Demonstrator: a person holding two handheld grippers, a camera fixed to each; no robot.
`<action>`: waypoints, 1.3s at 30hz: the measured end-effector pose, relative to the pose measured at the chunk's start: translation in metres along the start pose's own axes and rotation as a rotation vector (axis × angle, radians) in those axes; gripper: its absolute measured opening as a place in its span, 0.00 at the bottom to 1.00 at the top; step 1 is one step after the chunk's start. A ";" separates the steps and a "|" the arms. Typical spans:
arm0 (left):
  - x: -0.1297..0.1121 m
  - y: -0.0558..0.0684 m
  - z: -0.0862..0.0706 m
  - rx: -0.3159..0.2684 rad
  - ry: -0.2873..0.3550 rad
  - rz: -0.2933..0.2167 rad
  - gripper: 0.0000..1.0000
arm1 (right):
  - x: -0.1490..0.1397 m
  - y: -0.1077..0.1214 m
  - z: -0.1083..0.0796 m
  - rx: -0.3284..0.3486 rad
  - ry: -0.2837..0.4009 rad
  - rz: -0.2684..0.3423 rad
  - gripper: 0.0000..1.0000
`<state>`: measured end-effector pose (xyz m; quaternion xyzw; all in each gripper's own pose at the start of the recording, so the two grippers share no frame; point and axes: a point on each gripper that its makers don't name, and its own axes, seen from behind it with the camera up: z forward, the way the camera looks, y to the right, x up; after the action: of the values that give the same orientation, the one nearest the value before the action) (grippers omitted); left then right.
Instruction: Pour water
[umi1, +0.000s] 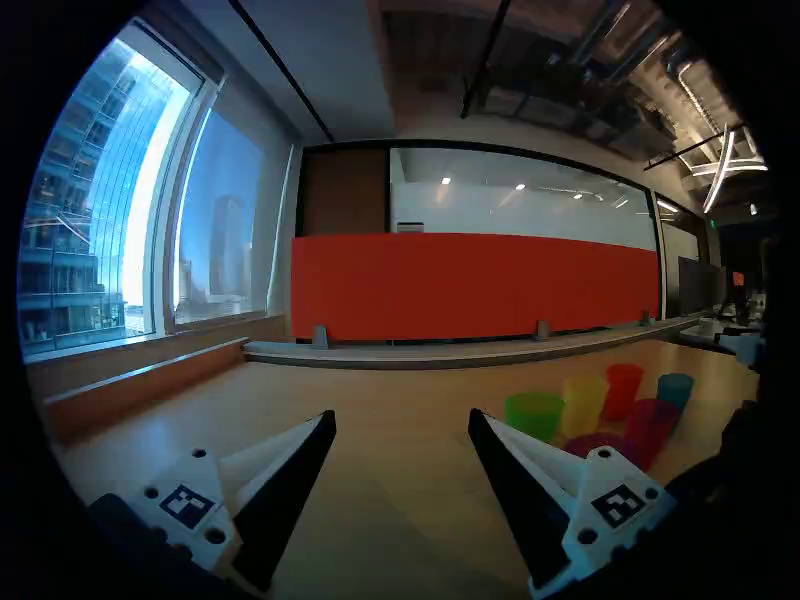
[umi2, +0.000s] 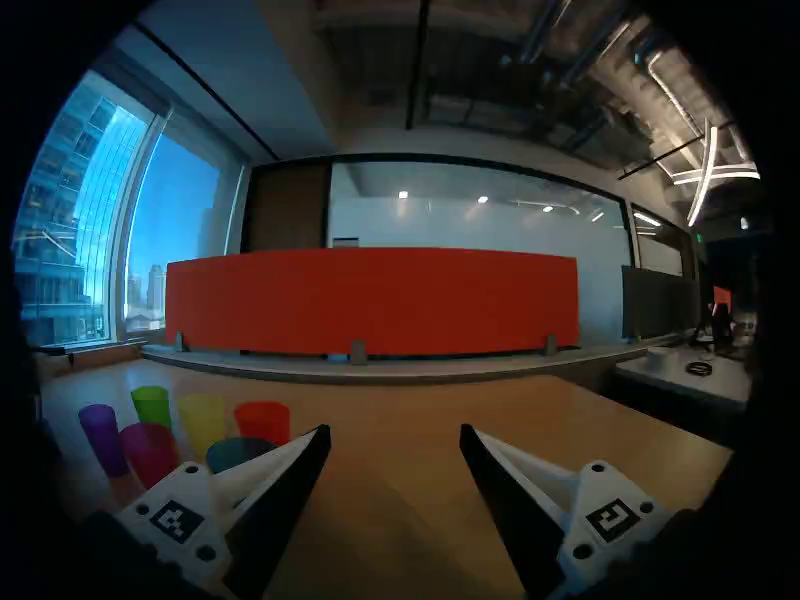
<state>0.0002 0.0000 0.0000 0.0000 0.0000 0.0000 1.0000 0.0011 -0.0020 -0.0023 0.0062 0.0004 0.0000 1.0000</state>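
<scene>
A cluster of several coloured plastic cups stands on the wooden table (umi1: 400, 520). In the left gripper view they sit to the right of my fingers: green cup (umi1: 535, 413), yellow cup (umi1: 583, 400), red cup (umi1: 622, 388), teal cup (umi1: 675, 388), magenta cup (umi1: 650, 428). In the right gripper view they are at the left: purple cup (umi2: 100, 435), green cup (umi2: 152, 404), yellow cup (umi2: 204, 420), red cup (umi2: 262, 420), and a teal cup (umi2: 238, 452) partly behind my left finger. The left gripper (umi1: 401, 420) and the right gripper (umi2: 392, 432) are both open and hold nothing.
A red partition (umi1: 470, 285) runs along the table's far edge on a grey rail (umi1: 450, 352). Large windows (umi1: 100, 240) and a wooden sill lie to the left. Another desk (umi2: 690, 375) with small items stands to the right.
</scene>
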 end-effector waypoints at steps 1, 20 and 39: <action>0.000 0.000 0.000 0.000 0.000 0.000 0.99 | 0.000 0.000 0.000 0.001 0.000 0.000 1.00; 0.029 0.004 0.003 -0.009 -0.014 0.009 0.99 | 0.047 -0.009 0.002 0.053 0.001 0.018 1.00; 0.146 0.030 0.030 -0.159 -0.025 -0.001 0.99 | 0.137 -0.020 0.014 0.121 -0.084 0.055 1.00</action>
<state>0.1459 0.0296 0.0295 -0.0792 -0.0126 -0.0006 0.9968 0.1385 -0.0220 0.0111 0.0666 -0.0419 0.0269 0.9965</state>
